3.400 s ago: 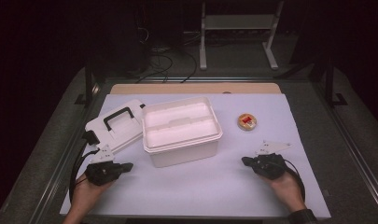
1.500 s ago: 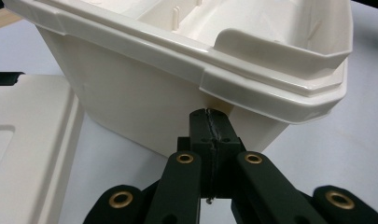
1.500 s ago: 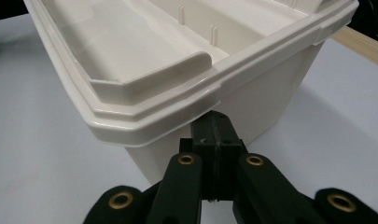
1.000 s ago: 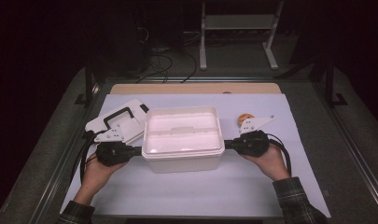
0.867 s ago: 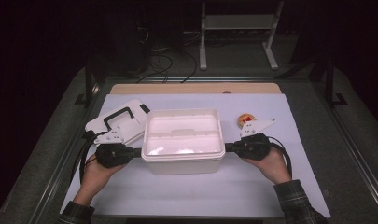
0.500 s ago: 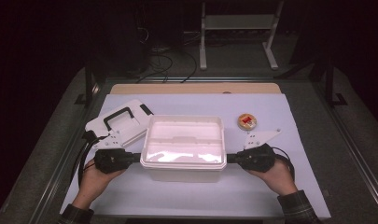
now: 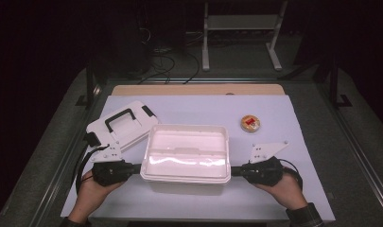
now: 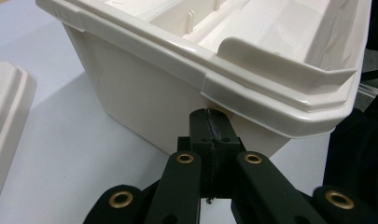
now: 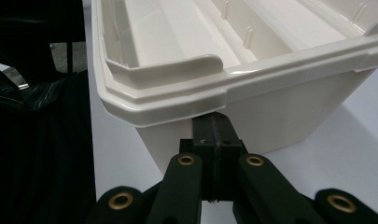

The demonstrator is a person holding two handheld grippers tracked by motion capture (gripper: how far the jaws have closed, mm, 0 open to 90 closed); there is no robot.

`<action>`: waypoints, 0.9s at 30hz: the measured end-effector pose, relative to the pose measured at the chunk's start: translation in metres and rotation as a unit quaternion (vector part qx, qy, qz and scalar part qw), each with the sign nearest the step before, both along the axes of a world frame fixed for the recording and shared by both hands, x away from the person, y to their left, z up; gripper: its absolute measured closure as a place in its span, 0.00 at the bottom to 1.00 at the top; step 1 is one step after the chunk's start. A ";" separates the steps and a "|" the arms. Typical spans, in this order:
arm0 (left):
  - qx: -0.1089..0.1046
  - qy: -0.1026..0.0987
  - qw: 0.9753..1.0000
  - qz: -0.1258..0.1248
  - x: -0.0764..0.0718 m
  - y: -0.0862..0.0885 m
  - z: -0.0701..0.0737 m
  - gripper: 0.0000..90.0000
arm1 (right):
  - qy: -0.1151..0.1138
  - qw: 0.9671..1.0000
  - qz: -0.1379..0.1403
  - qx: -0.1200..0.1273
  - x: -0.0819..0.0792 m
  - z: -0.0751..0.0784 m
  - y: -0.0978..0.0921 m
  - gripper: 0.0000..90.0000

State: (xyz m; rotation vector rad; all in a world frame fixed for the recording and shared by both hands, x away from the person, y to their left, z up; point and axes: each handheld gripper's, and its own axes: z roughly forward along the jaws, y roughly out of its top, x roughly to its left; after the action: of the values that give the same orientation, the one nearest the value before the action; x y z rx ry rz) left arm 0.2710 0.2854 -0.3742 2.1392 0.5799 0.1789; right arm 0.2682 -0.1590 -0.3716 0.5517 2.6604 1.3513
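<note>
A white plastic bin (image 7: 187, 153), open-topped with inner dividers, hangs a little above the table and casts a shadow under its near side. My left gripper (image 7: 136, 166) is shut, and its joined tips are tucked under the rim at the bin's left end. My right gripper (image 7: 235, 171) is shut too, with its tips under the rim at the right end. The left gripper view has the closed jaws of my left gripper (image 8: 210, 122) pressed up below the bin's lip (image 8: 252, 93). In the right gripper view my right gripper (image 9: 214, 123) sits the same way under the bin's lip (image 9: 177, 100).
The bin's white lid (image 7: 120, 125) with a black handle lies flat at the left rear. A small round tin (image 7: 250, 124) with a red label sits at the right rear. The white table cover (image 7: 194, 106) ends at a wooden strip in the back.
Both grippers closed in from the table's sides to the bin's ends. They then raised the bin and drew it toward the front edge.
</note>
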 end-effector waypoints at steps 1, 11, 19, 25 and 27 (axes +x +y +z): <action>0.002 -0.001 1.000 -0.001 -0.001 0.000 0.000 1.00 | 0.000 1.000 0.000 -0.001 0.000 0.000 0.000 1.00; 0.019 0.010 1.000 0.008 0.003 0.011 -0.005 0.77 | -0.003 1.000 -0.010 -0.003 0.006 0.001 -0.005 0.91; 0.063 0.040 0.996 0.048 0.011 0.029 -0.026 0.42 | 0.012 0.997 -0.068 -0.026 0.024 -0.005 -0.019 0.59; 0.094 0.050 0.992 0.064 0.011 0.032 -0.047 0.28 | 0.005 0.996 -0.086 -0.038 0.031 -0.002 -0.024 0.47; 0.101 0.053 0.991 0.075 0.011 0.032 -0.054 0.21 | 0.003 0.995 -0.087 -0.040 0.033 0.001 -0.026 0.44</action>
State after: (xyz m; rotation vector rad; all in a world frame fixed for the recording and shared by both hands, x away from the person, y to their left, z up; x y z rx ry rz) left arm 0.2823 0.3177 -0.4286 2.3123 0.8146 0.2154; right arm 0.3017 -0.1847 -0.3706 0.7589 2.5881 1.1927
